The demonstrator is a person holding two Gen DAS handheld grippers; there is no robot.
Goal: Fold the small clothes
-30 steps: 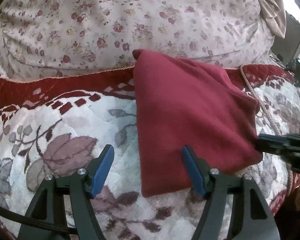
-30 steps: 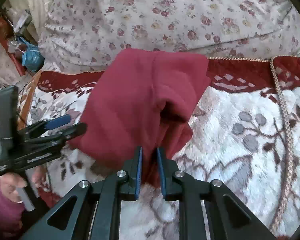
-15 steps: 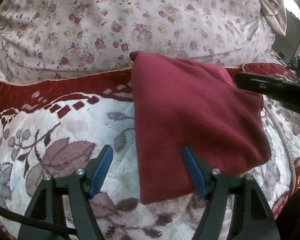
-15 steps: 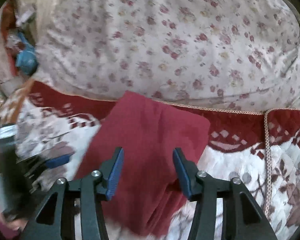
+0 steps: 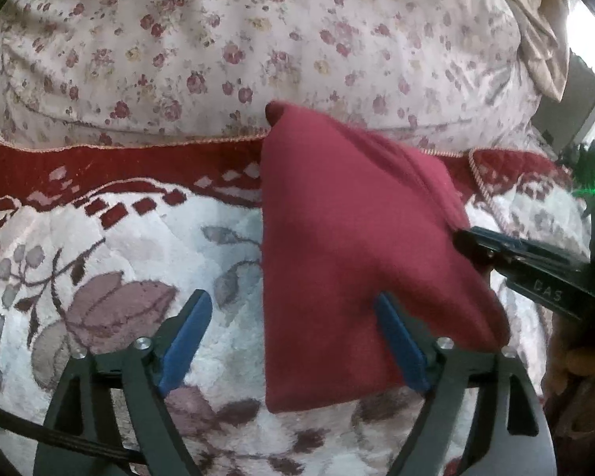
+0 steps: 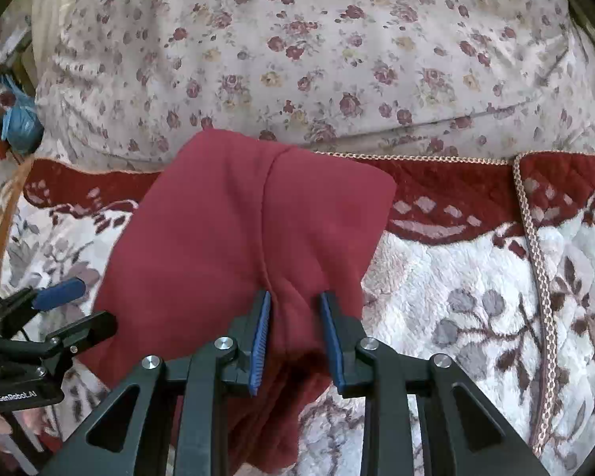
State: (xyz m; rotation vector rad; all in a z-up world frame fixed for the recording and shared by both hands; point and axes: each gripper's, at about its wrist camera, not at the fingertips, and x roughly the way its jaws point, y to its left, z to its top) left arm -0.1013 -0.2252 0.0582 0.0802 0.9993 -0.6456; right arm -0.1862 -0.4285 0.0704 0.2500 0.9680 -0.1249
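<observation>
Here, a folded dark-red fleece garment [image 6: 234, 230] lies on a plush white blanket with grey-brown leaf patterns and a dark red border [image 6: 476, 277], its far corner reaching onto the cream bedcover printed with small red roses [image 6: 337, 51] that fills the upper part of both views. In the right wrist view the garment sits at centre, a seam running down its middle toward the lower centre of the frame. The right hand-held gripper [image 6: 295, 337], black with blue pads, stands at the bottom centre with a raised bunch of the red fabric between its jaws; the jaws are closing, and the pads do not yet seem to press the cloth. In the left wrist view the garment [image 5: 349, 246] fills the centre right. The left hand-held gripper [image 5: 293, 341] at the bottom is released and its jaws are opening wide; its right pad lies against the garment's near edge while the left pad hovers over bare blanket. A braided cord trim [image 6: 535, 261] runs down the right side of the blanket.
</observation>
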